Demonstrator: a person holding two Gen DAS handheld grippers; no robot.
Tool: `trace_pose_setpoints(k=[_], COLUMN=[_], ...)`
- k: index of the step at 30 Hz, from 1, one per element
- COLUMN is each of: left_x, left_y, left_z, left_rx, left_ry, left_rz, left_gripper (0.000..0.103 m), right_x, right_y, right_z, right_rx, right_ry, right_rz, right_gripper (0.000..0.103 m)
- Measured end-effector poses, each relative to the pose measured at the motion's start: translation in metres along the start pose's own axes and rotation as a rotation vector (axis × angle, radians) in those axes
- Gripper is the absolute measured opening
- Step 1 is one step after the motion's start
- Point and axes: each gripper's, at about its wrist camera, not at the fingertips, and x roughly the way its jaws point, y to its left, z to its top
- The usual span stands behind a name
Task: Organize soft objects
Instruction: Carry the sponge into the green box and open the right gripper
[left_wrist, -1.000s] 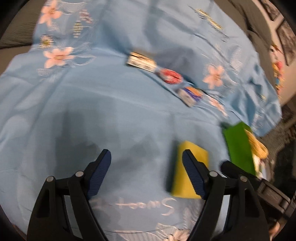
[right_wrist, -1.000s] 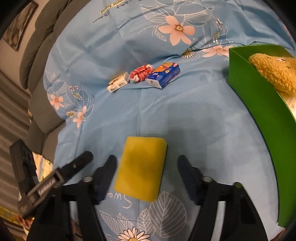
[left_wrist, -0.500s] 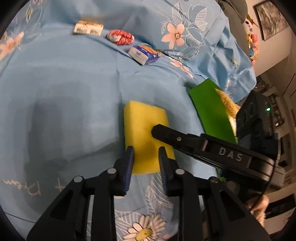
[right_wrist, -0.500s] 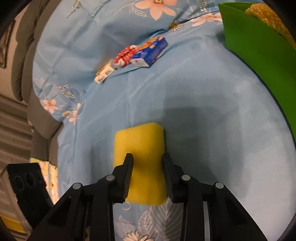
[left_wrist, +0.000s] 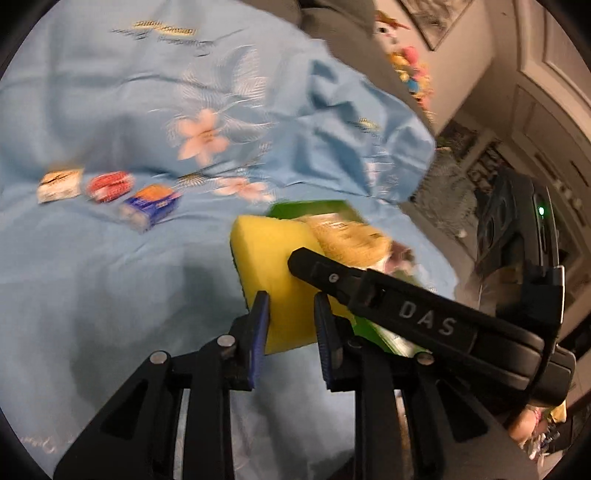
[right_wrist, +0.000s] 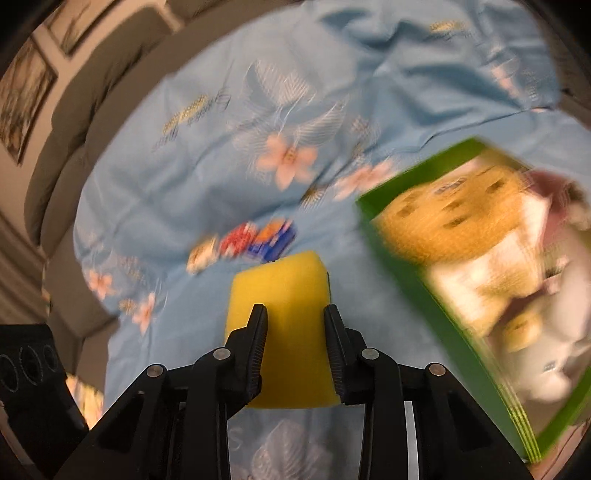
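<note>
A yellow sponge (right_wrist: 280, 295) is lifted off the blue floral sheet (right_wrist: 207, 155), and both grippers are shut on it. My right gripper (right_wrist: 295, 328) clamps its near end. My left gripper (left_wrist: 291, 314) clamps it too, with the right gripper's black body (left_wrist: 424, 321) crossing in front. The sponge also shows in the left wrist view (left_wrist: 269, 251). A green box (right_wrist: 413, 273) at the right holds a tan plush toy (right_wrist: 450, 225) and other soft items. Both views are motion-blurred.
Three small packets lie in a row on the sheet: a white one (left_wrist: 59, 184), a red one (left_wrist: 109, 186) and a blue-orange box (left_wrist: 149, 206). A grey sofa back (right_wrist: 74, 122) runs along the far edge. Room furniture (left_wrist: 517, 129) lies beyond the sheet's right edge.
The sponge lay on the sheet with both grippers closing on it; now it is lifted clear, held by both, and has moved up and toward the green box.
</note>
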Motion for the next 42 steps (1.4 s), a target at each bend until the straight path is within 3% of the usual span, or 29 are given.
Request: trace_pose_setpoints(k=[4,8,12,16,21,26,30,36,40,42], left_x=[0.012,0.032,0.057,0.083,0.117,0.15,0.168,0.174,0.163,0.153], left_y=[-0.024,-0.055,-0.089,-0.113,-0.132,-0.146,-0.139,-0.126,-0.121,-0.12], left_z=[0.015,0.031,0.041,0.046,0.045,0.035,0.031,0.029,0.024,0.022], left_rx=[0.023,0.066,0.112,0.153,0.168,0.22,0.186,0.106,0.045,0.029], left_ry=[-0.013,0.006,0.043,0.087,0.157,0.227,0.269,0.29,0.269,0.272], left_rz=[-0.092,-0.175,-0.202,-0.194,-0.205,-0.109,-0.079,-0.089,-0.116,-0.12], left_gripper=[0.02,0.02,0.02,0.02,0.021,0.021,0.022,0.025,0.033,0.053], right_x=[-0.033,-0.057,-0.075,-0.087,-0.085,-0.067,-0.05,-0.044,-0.054,-0.059], right_y=[-0.034,-0.058,-0.087,-0.12,-0.156,-0.18,-0.188,-0.191,-0.19,-0.187], right_z=[0.019,0.029,0.037,0.043,0.044,0.046,0.047,0.045,0.045,0.045], right_rx=[0.069,0.116,0.179,0.246,0.345,0.393,0.408,0.414,0.432,0.426], right_ry=[-0.075,-0.158,-0.214,-0.243,-0.221,-0.158,-0.104,-0.091,-0.11,-0.128], right_rz=[0.023,-0.024,-0.082,-0.082,-0.107,-0.137,-0.162,-0.193,-0.196,-0.204], right_gripper=[0.034,0.034,0.034,0.034,0.034,0.034,0.035,0.035,0.038,0.051])
